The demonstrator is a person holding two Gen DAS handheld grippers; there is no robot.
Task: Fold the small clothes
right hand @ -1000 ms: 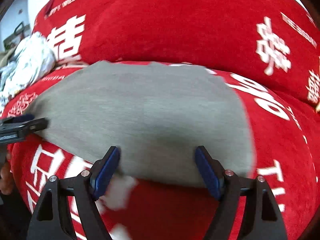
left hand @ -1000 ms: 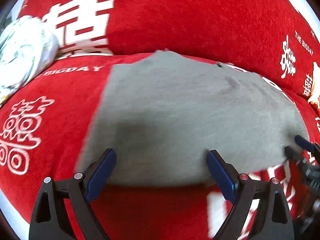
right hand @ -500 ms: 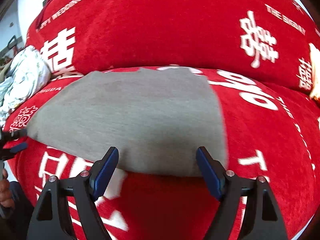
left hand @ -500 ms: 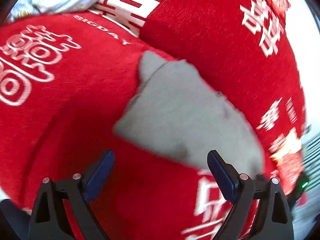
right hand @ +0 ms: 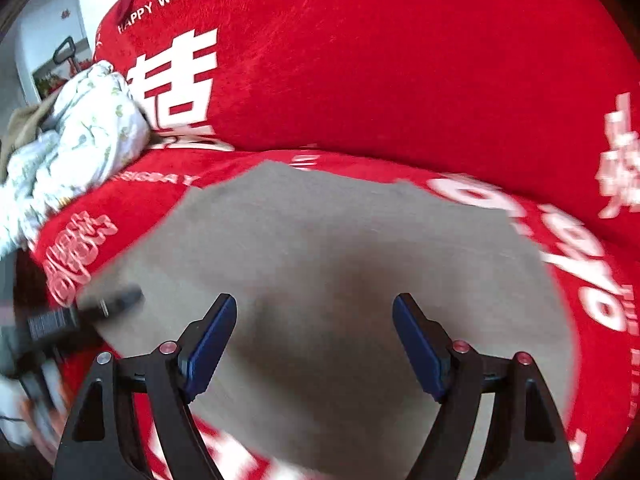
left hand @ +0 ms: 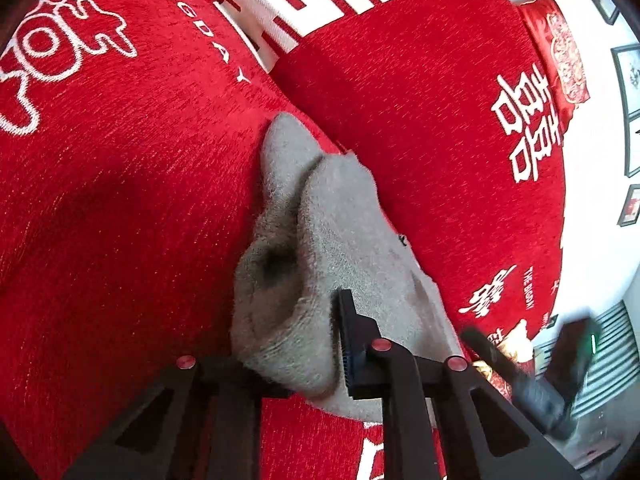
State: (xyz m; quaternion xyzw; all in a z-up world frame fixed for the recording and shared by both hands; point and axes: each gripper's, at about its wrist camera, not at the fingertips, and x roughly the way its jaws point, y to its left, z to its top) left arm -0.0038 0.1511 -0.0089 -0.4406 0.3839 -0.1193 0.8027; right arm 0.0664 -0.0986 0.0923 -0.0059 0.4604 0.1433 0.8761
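A grey garment (right hand: 340, 264) lies spread flat on the red sofa seat (left hand: 120, 184). In the left wrist view my left gripper (left hand: 316, 344) is shut on the left edge of the grey garment (left hand: 340, 240), which bunches up between the jaws and hides the left finger. In the right wrist view my right gripper (right hand: 314, 344) is open and empty, its blue pads (right hand: 210, 344) just above the near part of the cloth. The left gripper shows blurred at the left edge of the right wrist view (right hand: 80, 312).
The sofa has a red cover with white characters and a backrest (right hand: 360, 60) behind the seat. A white floral bundle of cloth (right hand: 72, 152) lies at the left end of the seat. The right gripper shows blurred at the lower right of the left wrist view (left hand: 532, 376).
My left gripper swung to the garment's left edge and closed on it, bunching the cloth. My right gripper moved forward over the garment and stayed open.
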